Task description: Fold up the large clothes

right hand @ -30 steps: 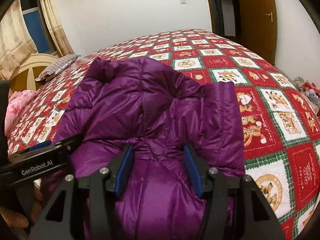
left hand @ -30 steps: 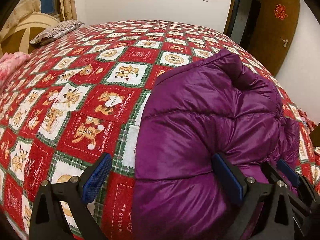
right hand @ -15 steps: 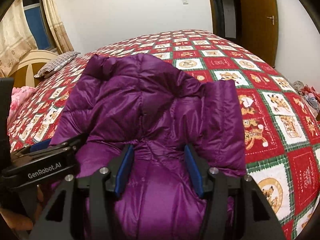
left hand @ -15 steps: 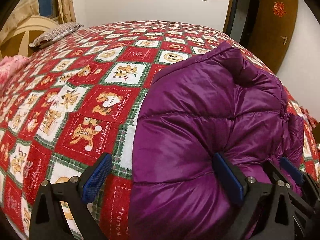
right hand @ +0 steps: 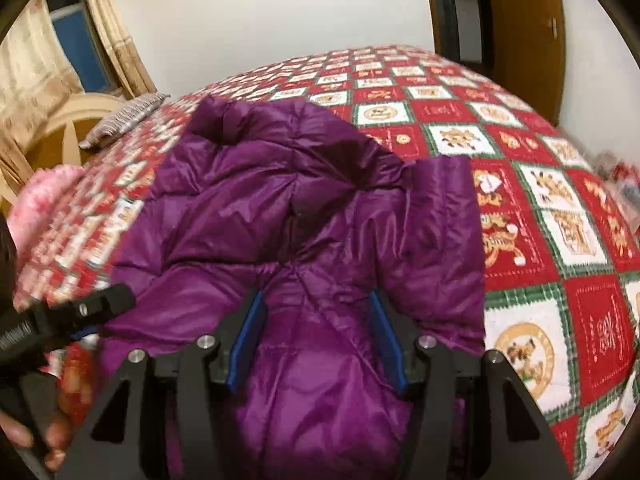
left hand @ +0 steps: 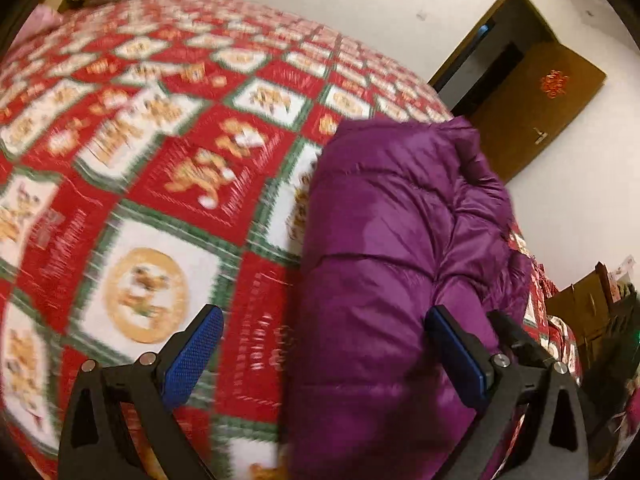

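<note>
A: Currently, where is the garment?

B: The purple down jacket (right hand: 304,216) lies partly folded on the bed (right hand: 560,240), which carries a red-and-green patchwork bedspread. In the right wrist view it fills the centre, its collar end pointing toward 12 o'clock and a folded panel lying at 3 o'clock.

A: State of each hand-held gripper?

B: The right hand-held gripper (right hand: 320,340) stands about half open, with a puffy ridge of jacket bulging between its blue pads (right hand: 248,340). Whether the pads actually press on the fabric cannot be told from this view. The left hand-held gripper (left hand: 320,360) is spread wide. Its right pad touches the jacket's side while its left pad hangs over bare bedspread, so it holds nothing. The person's hand (right hand: 44,436) carrying it shows at 8 o'clock in the right wrist view.

A: Failure modes from here?

B: Three are probable. First, slick nylon may slide out of a partial grip if the right hand-held gripper lifts before closing fully. Second, trapped air in the down could spring the fold open once pressure is released. Third, the left hand-held gripper may pinch bedspread along with the jacket edge and drag the cover.
</note>
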### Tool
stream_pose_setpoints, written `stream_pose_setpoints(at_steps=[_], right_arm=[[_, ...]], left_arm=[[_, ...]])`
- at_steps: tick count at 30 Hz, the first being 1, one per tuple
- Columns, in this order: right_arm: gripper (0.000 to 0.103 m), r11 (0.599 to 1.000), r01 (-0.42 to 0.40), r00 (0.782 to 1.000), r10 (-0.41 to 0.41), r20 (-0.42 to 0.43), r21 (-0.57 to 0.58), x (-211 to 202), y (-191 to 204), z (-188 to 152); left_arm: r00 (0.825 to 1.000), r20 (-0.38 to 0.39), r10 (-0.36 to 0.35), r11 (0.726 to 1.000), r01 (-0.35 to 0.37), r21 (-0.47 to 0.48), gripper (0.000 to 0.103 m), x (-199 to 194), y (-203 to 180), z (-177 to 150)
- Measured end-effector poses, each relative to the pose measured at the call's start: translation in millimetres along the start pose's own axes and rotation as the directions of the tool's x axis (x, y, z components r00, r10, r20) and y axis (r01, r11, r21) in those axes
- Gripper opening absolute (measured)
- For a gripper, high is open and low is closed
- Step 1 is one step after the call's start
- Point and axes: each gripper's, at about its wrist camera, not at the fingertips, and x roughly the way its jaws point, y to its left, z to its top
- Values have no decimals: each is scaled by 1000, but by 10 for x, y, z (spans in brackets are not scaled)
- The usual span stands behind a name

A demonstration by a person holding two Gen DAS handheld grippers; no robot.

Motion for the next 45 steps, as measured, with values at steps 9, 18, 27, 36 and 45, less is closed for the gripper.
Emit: stream_pose_setpoints(at_steps=[9, 18, 27, 36, 45], right_arm=[[89, 949, -160, 977, 113, 181, 273, -531, -680, -157], [89, 939, -199, 980, 181, 87, 281, -124, -908, 3], [97, 975, -201, 979, 201, 4, 94, 184, -631, -18], [96, 983, -180, 982, 181, -50, 26, 364, -414, 89], [58, 968, -244, 967, 248, -66, 65, 245, -384, -101]], left_arm=[[995, 42, -91, 993, 87, 79, 101, -45, 9, 244], [987, -58, -152, 982, 157, 106, 101, 381, -154, 263], [979, -62, -193, 973, 199, 116, 101, 507, -117, 185], [984, -43, -171, 971, 176, 162, 101, 577, -174, 191], [986, -32, -165, 964, 168, 206, 83, 399, -269, 54]])
